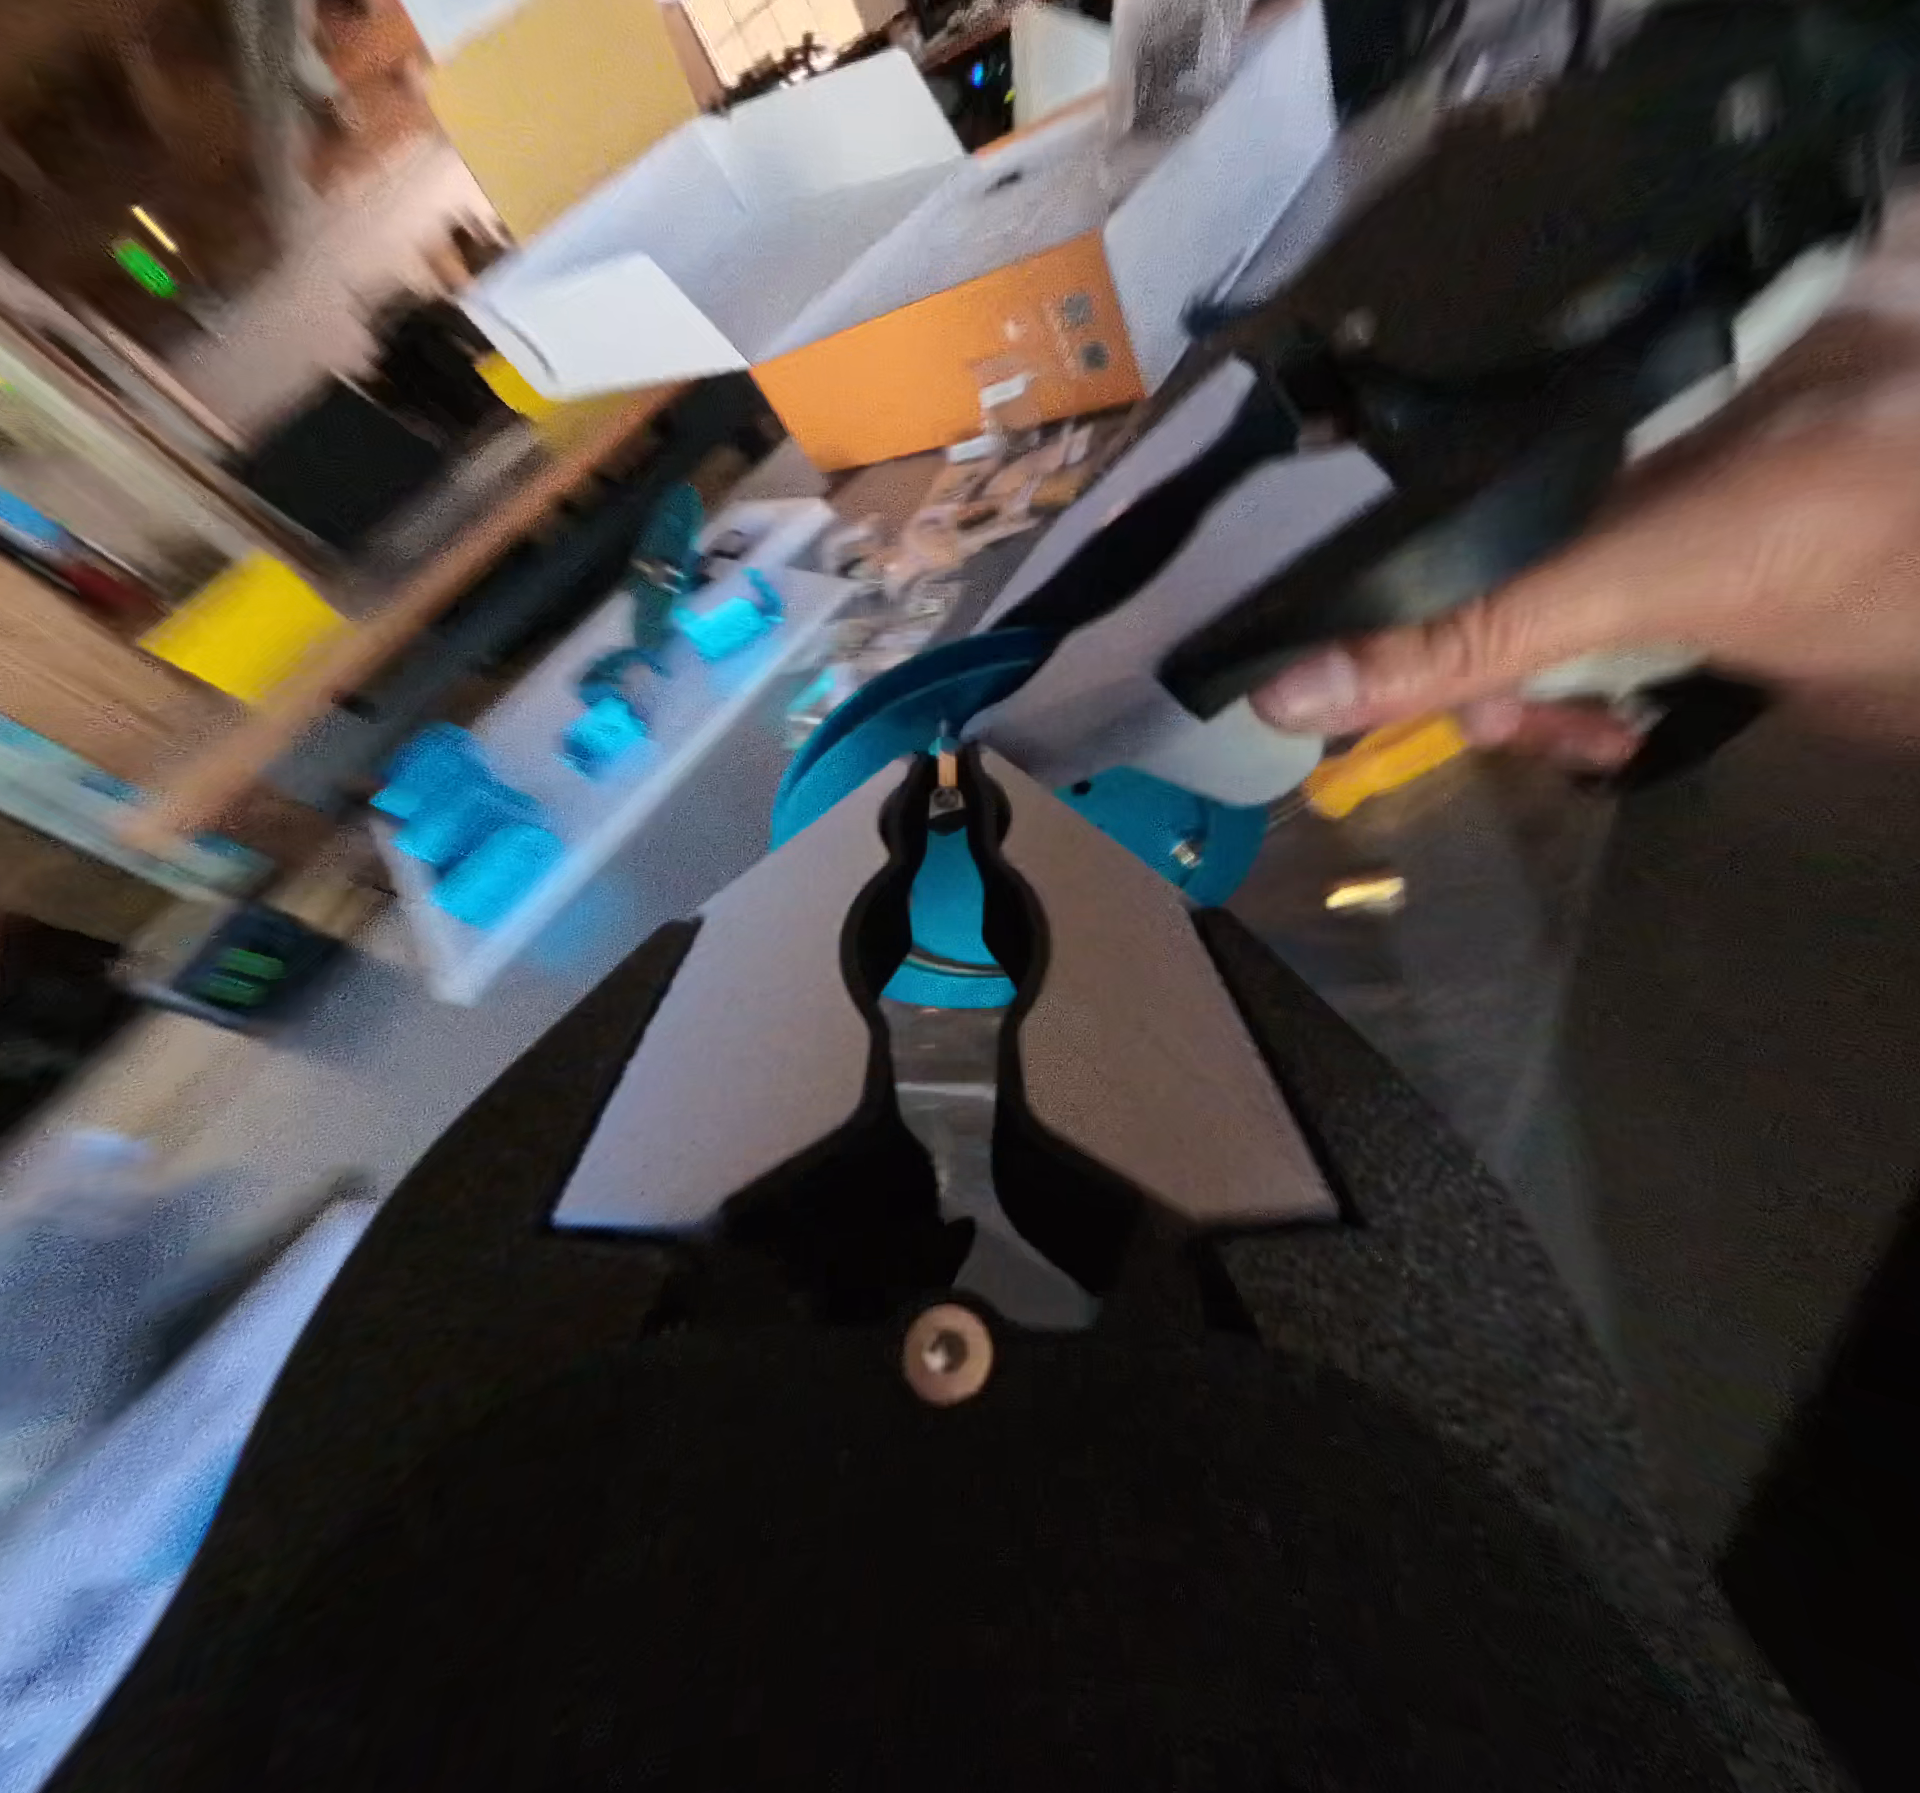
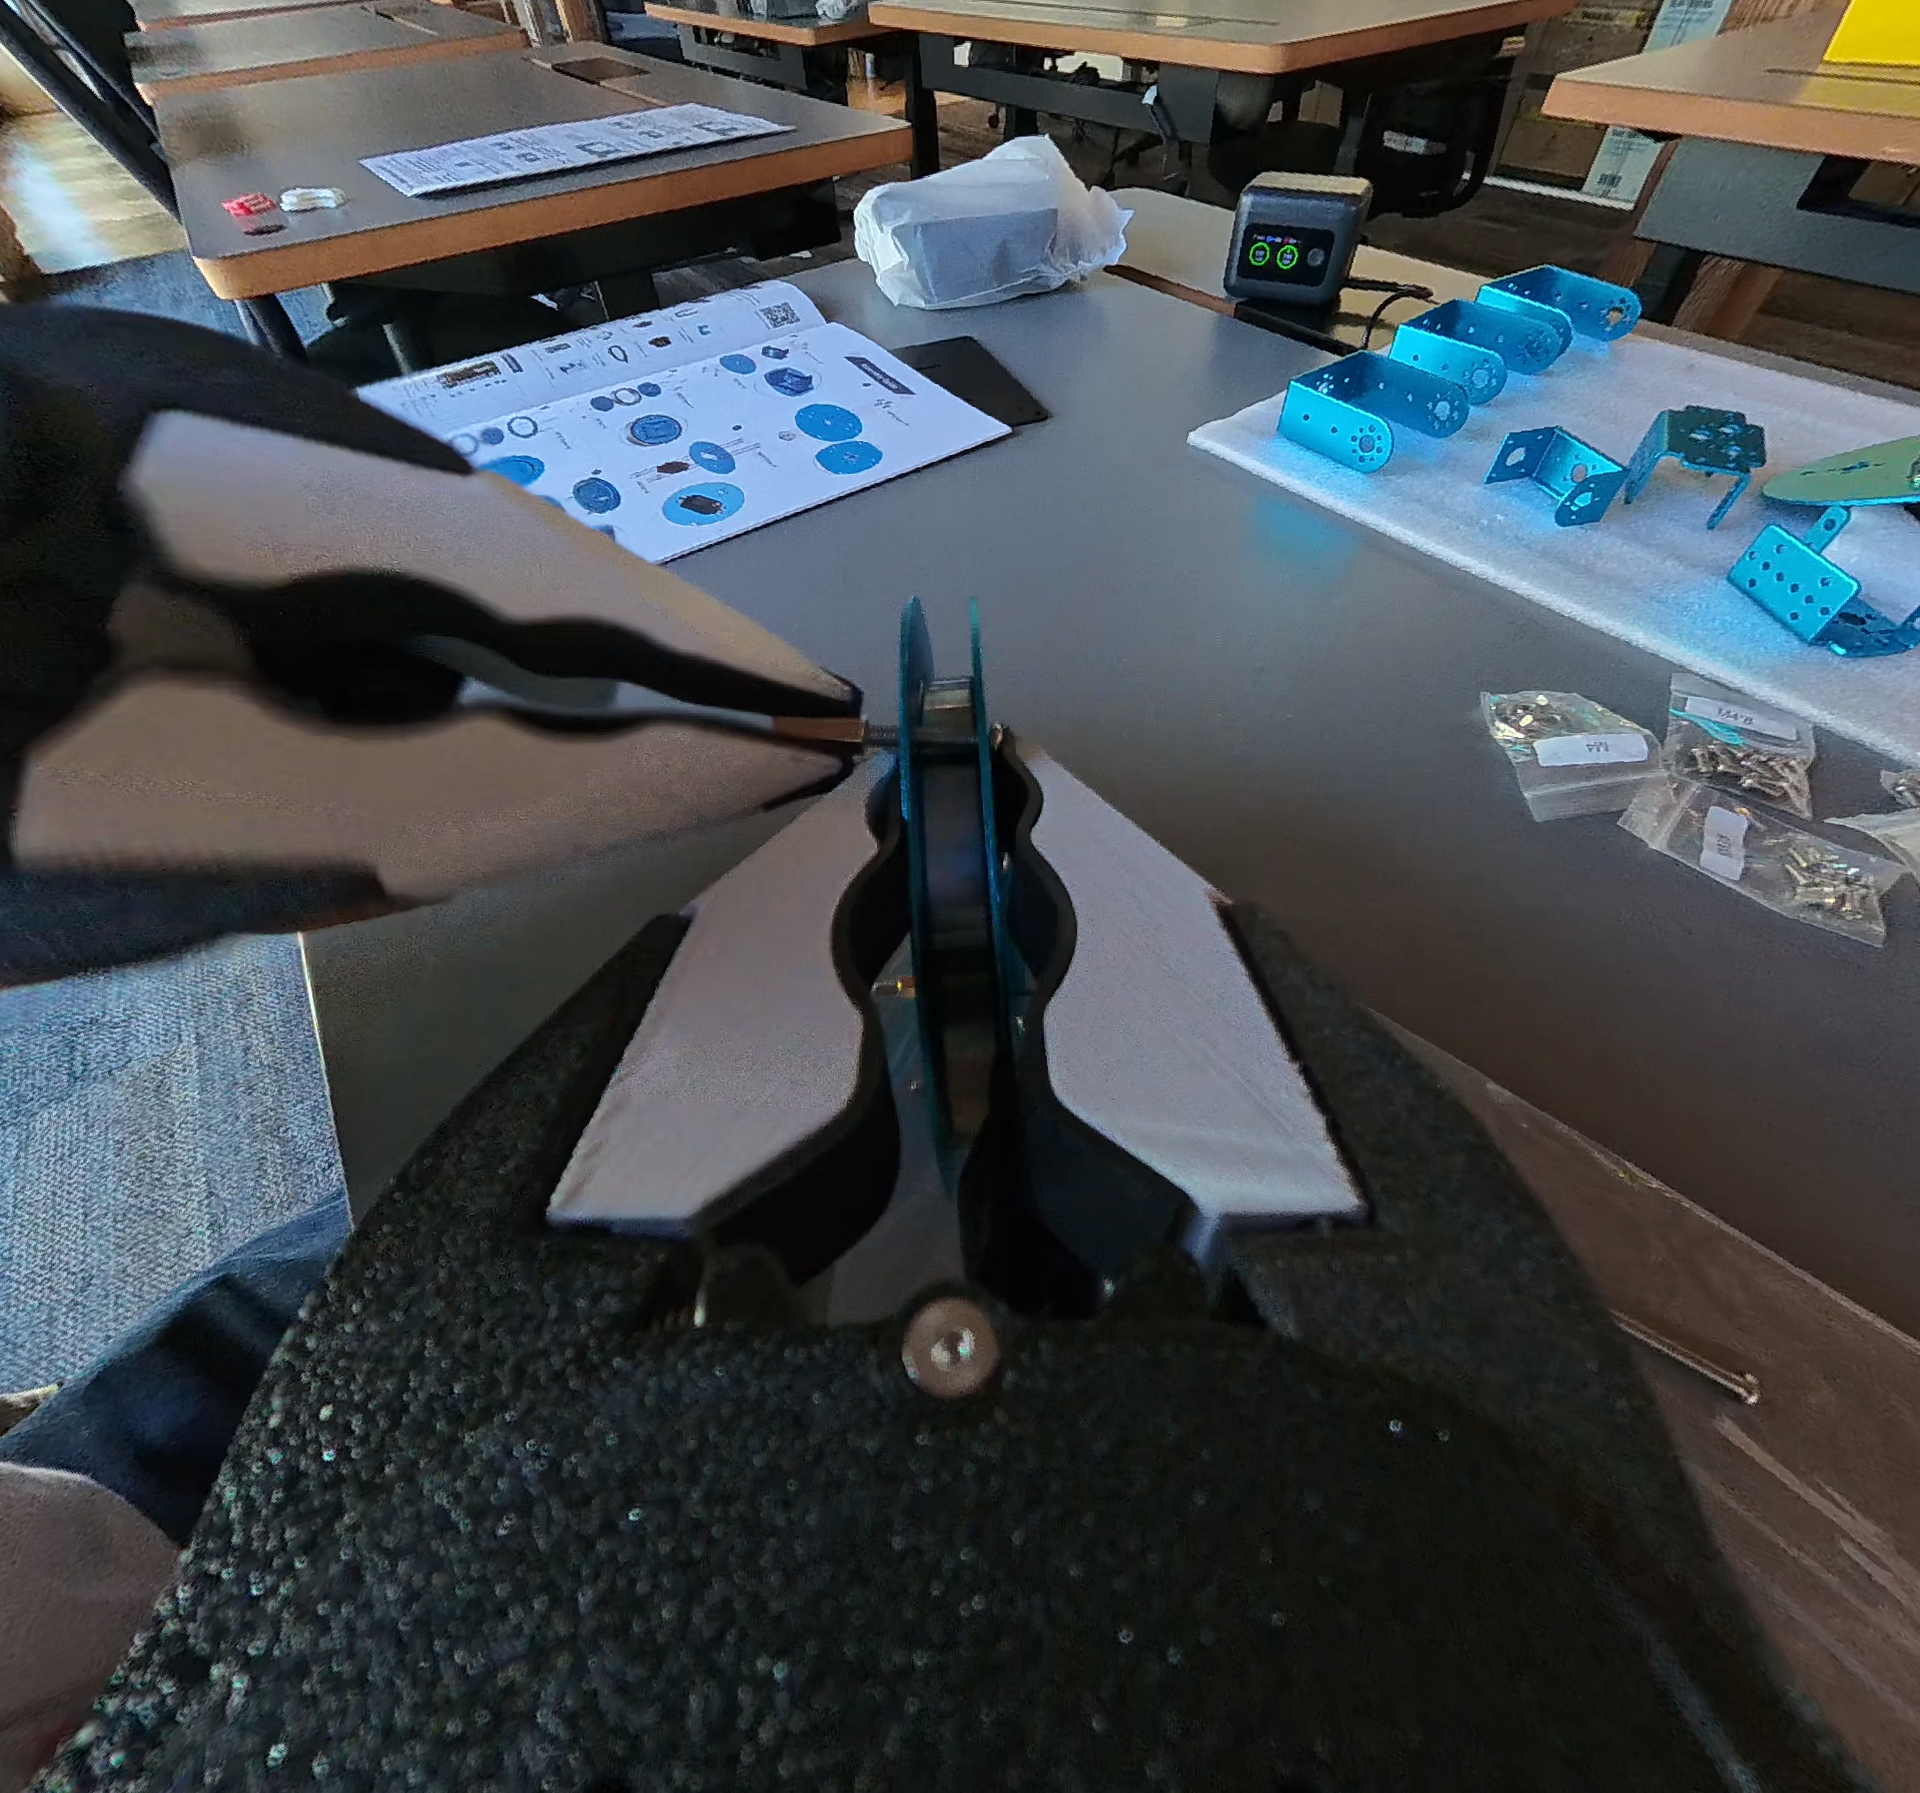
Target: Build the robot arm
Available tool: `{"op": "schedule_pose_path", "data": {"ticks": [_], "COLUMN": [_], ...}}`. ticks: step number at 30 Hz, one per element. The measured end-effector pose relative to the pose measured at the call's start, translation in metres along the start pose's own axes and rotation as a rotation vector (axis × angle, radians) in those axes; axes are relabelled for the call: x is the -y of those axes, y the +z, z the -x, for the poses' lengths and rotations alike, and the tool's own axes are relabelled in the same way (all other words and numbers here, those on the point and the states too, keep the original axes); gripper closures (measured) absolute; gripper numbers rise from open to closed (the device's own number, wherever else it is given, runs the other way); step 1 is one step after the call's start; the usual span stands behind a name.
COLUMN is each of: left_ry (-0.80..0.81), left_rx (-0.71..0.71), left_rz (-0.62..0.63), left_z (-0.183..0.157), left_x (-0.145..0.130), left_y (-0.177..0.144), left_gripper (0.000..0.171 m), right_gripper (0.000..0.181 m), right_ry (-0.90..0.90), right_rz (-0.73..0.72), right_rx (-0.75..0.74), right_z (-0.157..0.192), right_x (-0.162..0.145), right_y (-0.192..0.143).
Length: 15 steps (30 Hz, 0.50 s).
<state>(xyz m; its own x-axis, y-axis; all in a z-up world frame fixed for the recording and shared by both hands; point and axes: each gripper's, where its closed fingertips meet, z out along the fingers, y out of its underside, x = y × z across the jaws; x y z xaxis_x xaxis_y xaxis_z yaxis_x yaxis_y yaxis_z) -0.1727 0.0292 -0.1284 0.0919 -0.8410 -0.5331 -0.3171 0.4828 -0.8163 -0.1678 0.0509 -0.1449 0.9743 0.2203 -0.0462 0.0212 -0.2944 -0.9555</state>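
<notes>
Both grippers are clamped: the right gripper [image 2: 948, 756] grips a blue two-disc assembly [image 2: 940, 870] edge-on above the near table edge [image 2: 1195, 600], while the left gripper [image 2: 854, 735] pinches a small brass standoff [image 2: 821, 728], its tip touching the left disc. Blue brackets [image 2: 1455, 372] lie far right.

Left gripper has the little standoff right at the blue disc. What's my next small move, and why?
Probably ease the left gripper straight toward the blue disc assembly. Its brass standoff sits square to the disc face, threaded tip just touching or nearly so, while the right gripper clamps the discs edge-on.
</notes>
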Motion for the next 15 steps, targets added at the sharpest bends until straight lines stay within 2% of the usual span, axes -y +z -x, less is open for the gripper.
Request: {"op": "schedule_pose_path", "data": {"ticks": [1,2,3,5,8,11,14,15], "left_ry": [0.273,0.459,0.511,0.292,-0.205,-0.698,-0.991,-1.039], "left_rx": [0.083,0.146,0.179,0.143,0.003,-0.160,-0.313,-0.345], "left_rz": [0.031,0.049,0.055,0.039,-0.056,-0.121,-0.149,-0.160], "left_z": [0.0003,0.0005,0.0006,-0.0011,0.0020,0.0059,-0.0004,-0.0026], "left_x": [-0.0001,0.0011,0.0025,0.0035,0.0079,0.0072,0.0037,0.0043], "left_y": [-0.0004,-0.0005,0.0001,0.0011,-0.0056,-0.0065,-0.0033,-0.0033], "left_gripper": [0.166,0.167,0.167,0.166,0.155,0.154,0.156,0.164], "right_gripper": [0.168,0.168,0.168,0.168,0.168,0.168,0.168,0.168], "right_ry": [-0.001,-0.002,0.005,0.020,0.016,0.010,0.012,0.010], "right_rz": [0.001,0.002,0.001,0.001,0.002,0.002,0.003,0.004], "right_rx": [0.002,0.000,0.000,0.007,0.003,-0.001,0.002,0.002], "right_z": [0.0002,-0.0002,-0.0010,-0.0022,-0.0016,0.0001,-0.0001,0.0000], "right_x": [-0.0002,-0.0004,-0.0004,-0.0003,-0.0006,-0.0010,-0.0010,-0.0009], "right_y": [-0.0002,-0.0005,-0.0008,-0.0011,-0.0015,-0.0020,-0.0021,-0.0019]}}
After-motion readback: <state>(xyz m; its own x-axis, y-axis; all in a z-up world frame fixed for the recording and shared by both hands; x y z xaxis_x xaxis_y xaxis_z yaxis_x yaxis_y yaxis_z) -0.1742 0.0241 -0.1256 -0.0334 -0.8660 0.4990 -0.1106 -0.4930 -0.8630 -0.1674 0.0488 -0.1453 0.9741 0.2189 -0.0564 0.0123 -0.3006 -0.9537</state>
